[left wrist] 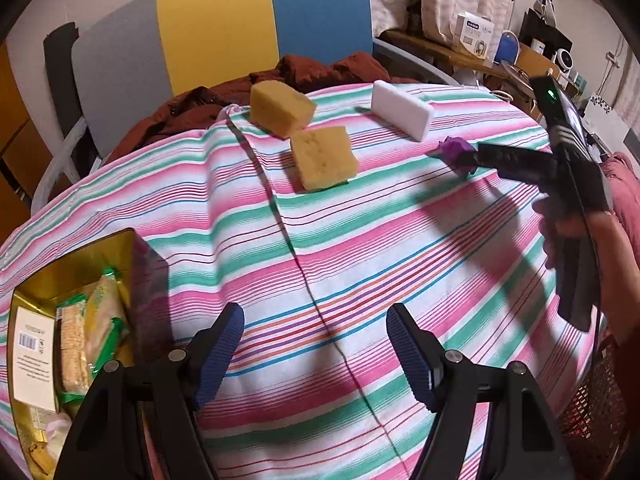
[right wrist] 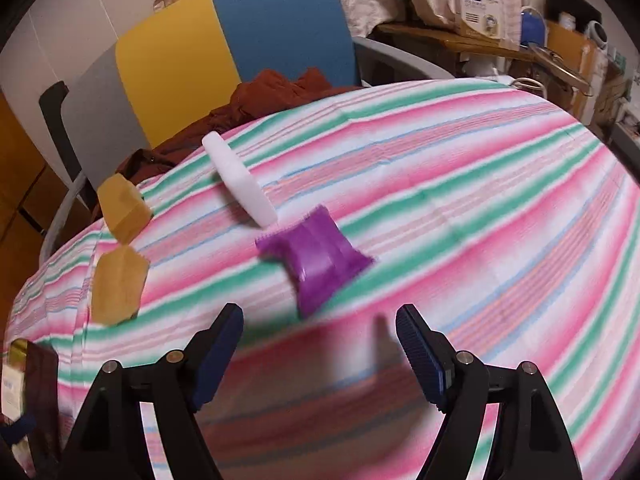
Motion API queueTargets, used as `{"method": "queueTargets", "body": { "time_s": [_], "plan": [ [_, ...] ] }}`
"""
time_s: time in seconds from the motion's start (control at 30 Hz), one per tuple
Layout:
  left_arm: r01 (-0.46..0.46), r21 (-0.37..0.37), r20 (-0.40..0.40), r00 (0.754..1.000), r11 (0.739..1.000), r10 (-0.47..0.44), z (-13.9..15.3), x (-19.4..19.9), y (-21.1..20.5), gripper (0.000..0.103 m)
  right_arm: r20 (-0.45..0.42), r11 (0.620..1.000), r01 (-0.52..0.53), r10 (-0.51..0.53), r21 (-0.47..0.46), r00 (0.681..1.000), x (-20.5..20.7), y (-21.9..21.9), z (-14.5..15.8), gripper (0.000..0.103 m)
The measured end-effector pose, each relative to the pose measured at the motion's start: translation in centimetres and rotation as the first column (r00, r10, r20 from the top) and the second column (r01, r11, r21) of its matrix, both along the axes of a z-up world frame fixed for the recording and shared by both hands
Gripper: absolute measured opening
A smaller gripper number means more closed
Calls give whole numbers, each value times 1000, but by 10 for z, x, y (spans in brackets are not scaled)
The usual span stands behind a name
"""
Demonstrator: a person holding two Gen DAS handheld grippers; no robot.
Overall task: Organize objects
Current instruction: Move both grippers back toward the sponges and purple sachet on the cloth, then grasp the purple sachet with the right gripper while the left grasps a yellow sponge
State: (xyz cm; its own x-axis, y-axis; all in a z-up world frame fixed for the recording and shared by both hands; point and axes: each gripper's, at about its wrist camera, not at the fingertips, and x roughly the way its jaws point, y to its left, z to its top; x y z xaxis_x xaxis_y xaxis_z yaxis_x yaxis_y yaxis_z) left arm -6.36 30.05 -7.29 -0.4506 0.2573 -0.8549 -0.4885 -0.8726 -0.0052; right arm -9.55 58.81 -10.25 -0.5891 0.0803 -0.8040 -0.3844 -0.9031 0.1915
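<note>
**Both grippers open over the striped tabletop**

The left gripper [left wrist: 316, 350] hovers with its fingers spread wide and nothing between them. Just to the left of its fingers sits a gold box [left wrist: 116, 248] holding snack packets [left wrist: 86, 340]. Ahead of them lie two yellow sponges [left wrist: 324, 158], touching at a corner, with a white eraser block [left wrist: 402, 110] beyond and to the right.

The right gripper [right wrist: 320, 354] is also spread wide and holds nothing. A purple wrapper [right wrist: 320, 260] lies on the striped cloth [right wrist: 480, 220] just ahead of its fingers, slightly left of centre, close against the near end of the white block. This view is blurred.
</note>
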Motion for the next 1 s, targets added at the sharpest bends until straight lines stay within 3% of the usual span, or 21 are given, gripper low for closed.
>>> {"method": "queueTargets", "body": {
  "time_s": [0.4, 0.67, 0.83, 1.0],
  "plan": [
    [-68, 16, 8, 998, 998, 67, -13, -40, 28, 75, -28, 991, -133, 134, 29, 991, -43, 5, -20, 78],
    [-129, 30, 22, 991, 991, 129, -26, -82, 52, 75, -29, 987, -155, 156, 38, 987, -44, 1, -20, 51],
    [-189, 78, 53, 981, 979, 185, -32, -109, 59, 75, -33, 990, -143, 143, 9, 989, -43, 5, -19, 47],
    [-161, 60, 26, 987, 985, 159, -37, -127, 74, 76, -25, 991, -137, 137, -1, 990, -43, 5, -19, 44]
  ]
}}
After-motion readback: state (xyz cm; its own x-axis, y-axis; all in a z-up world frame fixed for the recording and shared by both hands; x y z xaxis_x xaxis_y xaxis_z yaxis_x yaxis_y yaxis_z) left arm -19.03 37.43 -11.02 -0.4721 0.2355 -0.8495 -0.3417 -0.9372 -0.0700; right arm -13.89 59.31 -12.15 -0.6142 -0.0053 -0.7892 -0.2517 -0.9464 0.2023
